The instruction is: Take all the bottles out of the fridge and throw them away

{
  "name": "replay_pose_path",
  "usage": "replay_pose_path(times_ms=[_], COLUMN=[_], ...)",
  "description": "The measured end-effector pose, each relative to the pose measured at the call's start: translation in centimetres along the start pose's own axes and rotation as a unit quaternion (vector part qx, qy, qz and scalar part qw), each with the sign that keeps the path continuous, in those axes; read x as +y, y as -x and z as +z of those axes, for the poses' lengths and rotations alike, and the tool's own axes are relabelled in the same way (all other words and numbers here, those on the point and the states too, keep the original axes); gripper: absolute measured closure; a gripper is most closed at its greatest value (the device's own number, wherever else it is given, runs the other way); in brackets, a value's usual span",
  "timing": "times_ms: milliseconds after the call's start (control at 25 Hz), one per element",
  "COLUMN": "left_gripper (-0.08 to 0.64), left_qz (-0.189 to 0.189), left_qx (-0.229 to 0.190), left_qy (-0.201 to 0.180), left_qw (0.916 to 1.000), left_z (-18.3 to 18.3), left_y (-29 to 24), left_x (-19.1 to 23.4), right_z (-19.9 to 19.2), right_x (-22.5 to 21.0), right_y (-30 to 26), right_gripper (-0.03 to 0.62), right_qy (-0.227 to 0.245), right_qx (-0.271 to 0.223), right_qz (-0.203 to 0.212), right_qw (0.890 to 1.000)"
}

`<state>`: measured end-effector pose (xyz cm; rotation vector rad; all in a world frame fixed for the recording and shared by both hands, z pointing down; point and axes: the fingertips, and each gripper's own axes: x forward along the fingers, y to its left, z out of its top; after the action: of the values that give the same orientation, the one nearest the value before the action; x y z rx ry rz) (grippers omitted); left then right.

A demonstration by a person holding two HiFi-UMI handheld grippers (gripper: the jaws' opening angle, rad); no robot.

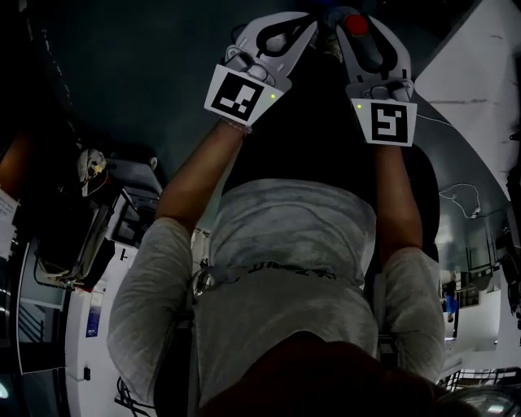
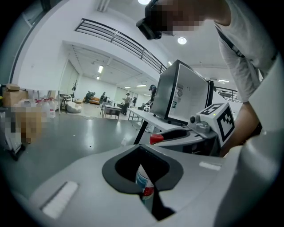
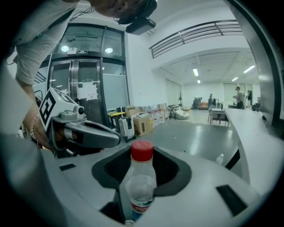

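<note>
A clear plastic bottle (image 3: pixel 141 181) with a red cap (image 3: pixel 141 150) stands upright between the jaws of my right gripper (image 3: pixel 142 165), which is shut on it. In the head view that cap (image 1: pixel 356 24) shows at the tip of the right gripper (image 1: pixel 358 32). My left gripper (image 2: pixel 142 153) is shut on a second bottle (image 2: pixel 144 185); only its white, blue and red label shows through the gap of the jaws. Both grippers are held side by side in front of the person's body, the left gripper (image 1: pixel 301 28) close to the right one.
A silver metal cabinet (image 2: pixel 179 95) stands on a long white table (image 3: pixel 255 133). Cardboard boxes and containers (image 3: pixel 143 122) sit by glass doors (image 3: pixel 88 88). A small bottle (image 3: pixel 220 158) lies on the grey floor near the table leg.
</note>
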<state>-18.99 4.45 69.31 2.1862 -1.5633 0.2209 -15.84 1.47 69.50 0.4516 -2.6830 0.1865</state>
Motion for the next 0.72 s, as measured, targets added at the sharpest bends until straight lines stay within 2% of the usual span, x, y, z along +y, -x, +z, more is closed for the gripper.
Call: replay_pose_path(times_ms=[720], left_gripper=[0.552], left_qz=[-0.006], left_qx=[0.011], left_qy=[-0.001], left_qw=[0.9999], left_z=[-8.3], left_y=[-3.9], left_x=[1.7], right_z=[-9.3], right_x=[-0.7], right_y=[-2.9], right_gripper=[0.436], right_qy=[-0.012], right_qx=[0.022], right_qz=[-0.015], right_qw=[1.0])
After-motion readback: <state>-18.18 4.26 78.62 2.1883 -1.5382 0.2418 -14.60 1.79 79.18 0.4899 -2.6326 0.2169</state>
